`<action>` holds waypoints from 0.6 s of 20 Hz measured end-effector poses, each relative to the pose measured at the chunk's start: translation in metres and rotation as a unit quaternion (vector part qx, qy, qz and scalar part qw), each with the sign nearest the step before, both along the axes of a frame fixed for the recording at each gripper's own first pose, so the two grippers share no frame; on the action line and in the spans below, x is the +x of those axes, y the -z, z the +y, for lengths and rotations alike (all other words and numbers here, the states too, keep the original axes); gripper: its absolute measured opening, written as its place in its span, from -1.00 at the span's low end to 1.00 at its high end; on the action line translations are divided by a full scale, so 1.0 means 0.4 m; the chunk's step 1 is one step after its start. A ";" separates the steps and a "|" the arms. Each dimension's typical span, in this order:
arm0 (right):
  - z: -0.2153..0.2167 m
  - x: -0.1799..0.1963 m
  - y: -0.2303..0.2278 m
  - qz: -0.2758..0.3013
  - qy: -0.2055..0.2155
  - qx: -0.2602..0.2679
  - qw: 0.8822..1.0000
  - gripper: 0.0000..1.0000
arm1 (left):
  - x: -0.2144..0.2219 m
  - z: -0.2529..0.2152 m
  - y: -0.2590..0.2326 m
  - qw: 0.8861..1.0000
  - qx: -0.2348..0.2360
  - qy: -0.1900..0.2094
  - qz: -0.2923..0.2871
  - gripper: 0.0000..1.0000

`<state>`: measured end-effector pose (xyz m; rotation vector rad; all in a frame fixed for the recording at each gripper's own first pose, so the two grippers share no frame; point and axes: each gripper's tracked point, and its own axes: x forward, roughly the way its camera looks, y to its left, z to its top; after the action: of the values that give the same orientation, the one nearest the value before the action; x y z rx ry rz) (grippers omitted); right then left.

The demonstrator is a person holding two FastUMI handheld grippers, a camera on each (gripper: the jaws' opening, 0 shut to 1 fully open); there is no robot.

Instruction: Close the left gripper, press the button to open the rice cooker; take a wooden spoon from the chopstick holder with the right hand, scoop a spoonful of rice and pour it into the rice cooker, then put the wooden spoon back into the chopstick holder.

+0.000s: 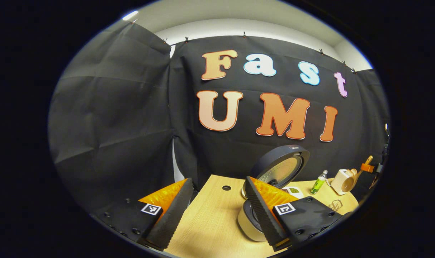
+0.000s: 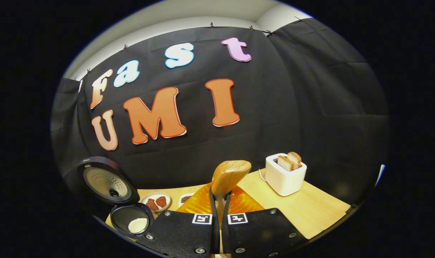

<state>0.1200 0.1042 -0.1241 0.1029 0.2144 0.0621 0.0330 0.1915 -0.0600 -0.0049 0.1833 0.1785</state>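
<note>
The light wooden table [image 2: 310,211] carries the black-and-white rice cooker [image 2: 131,219], lid raised, white rice lying in its pot. The left gripper [image 1: 217,211] hangs released above the table near it. The right gripper [image 2: 220,200] has its 2 fingers clenched on the pale wooden spoon [image 2: 228,175], bowl upright.

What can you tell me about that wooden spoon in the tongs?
The wooden spoon looks like pale, smooth wood with a rounded bowl and a slim handle. The right tongs are shut on its handle, so the bowl stands up above the fingertips, over the wooden table. Whether the bowl holds any rice cannot be told. In the left gripper view it appears near the white toaster.
</note>
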 end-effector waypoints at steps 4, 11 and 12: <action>-0.075 0.005 0.110 0.036 0.016 0.008 0.999 -0.96 | 0.006 -0.049 -0.007 1.000 0.002 -0.003 -0.001 0.97; -0.107 0.029 0.304 0.107 0.011 0.014 0.994 -0.97 | -0.011 -0.099 -0.028 1.000 0.016 -0.027 -0.004 0.96; -0.107 0.035 0.328 0.115 0.009 0.014 0.993 -0.92 | -0.015 -0.100 -0.034 0.999 0.020 -0.031 -0.005 0.95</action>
<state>0.1338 0.0616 -0.2552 0.1393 0.4432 0.0341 0.0270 0.1515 -0.0464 0.0277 0.1690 0.2439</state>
